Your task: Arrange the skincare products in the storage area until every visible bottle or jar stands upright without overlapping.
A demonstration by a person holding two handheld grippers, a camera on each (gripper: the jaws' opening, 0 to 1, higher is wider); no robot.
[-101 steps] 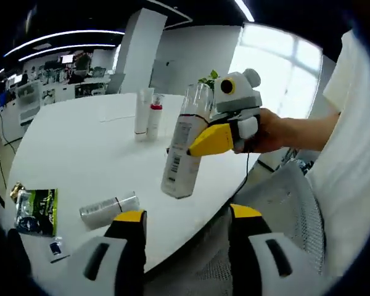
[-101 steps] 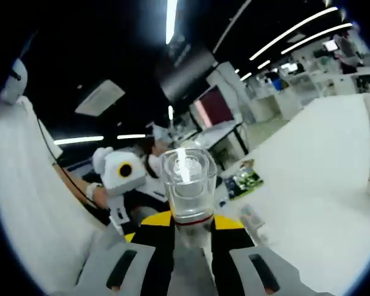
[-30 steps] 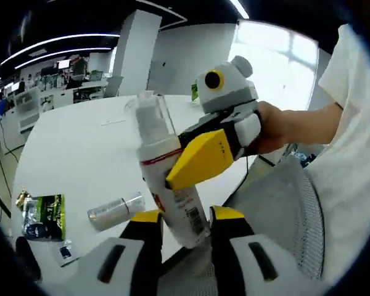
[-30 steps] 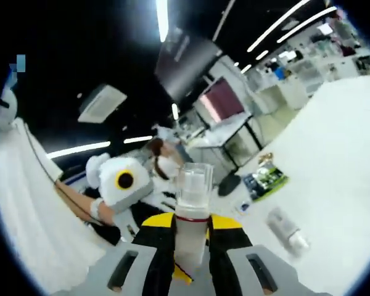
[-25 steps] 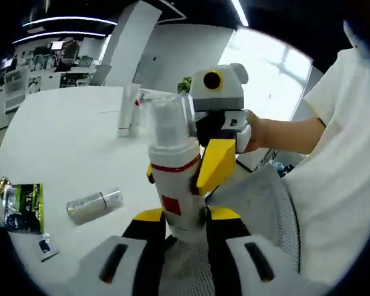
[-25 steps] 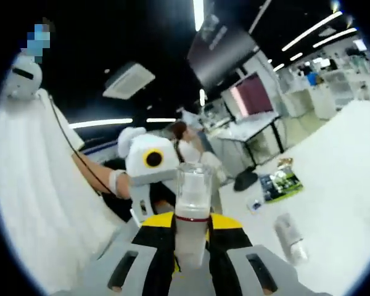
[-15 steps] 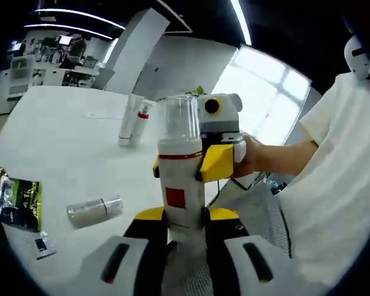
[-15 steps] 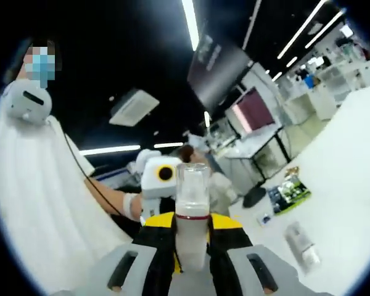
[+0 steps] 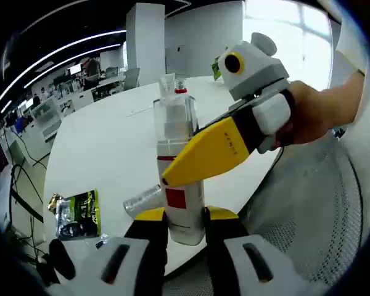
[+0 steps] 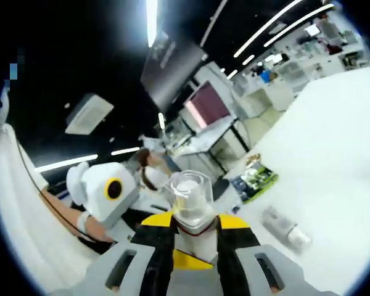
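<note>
A white bottle (image 9: 179,185) with a red band and a clear cap stands upright in the air off the table's near edge. My left gripper (image 9: 186,217) is shut on its base. My right gripper (image 9: 172,176) comes in from the right, one yellow jaw slanting across the bottle's front. In the right gripper view the clear cap (image 10: 191,196) rises between the narrow jaws of my right gripper (image 10: 195,223). Another clear-capped bottle (image 9: 142,200) (image 10: 283,228) lies on its side on the white table (image 9: 105,142). Two slim products (image 9: 172,83) stand upright at the far side.
A green packet (image 9: 80,213) (image 10: 256,176) lies near the table's edge, by the lying bottle. A person's hand (image 9: 311,114) holds the right gripper. A mesh chair seat (image 9: 320,228) is below right. Office desks stand in the background.
Both grippers still hold the bottle. The right gripper's jaw has swung from level beside the bottle to slanting down across its front. Both cameras have tilted more toward the table.
</note>
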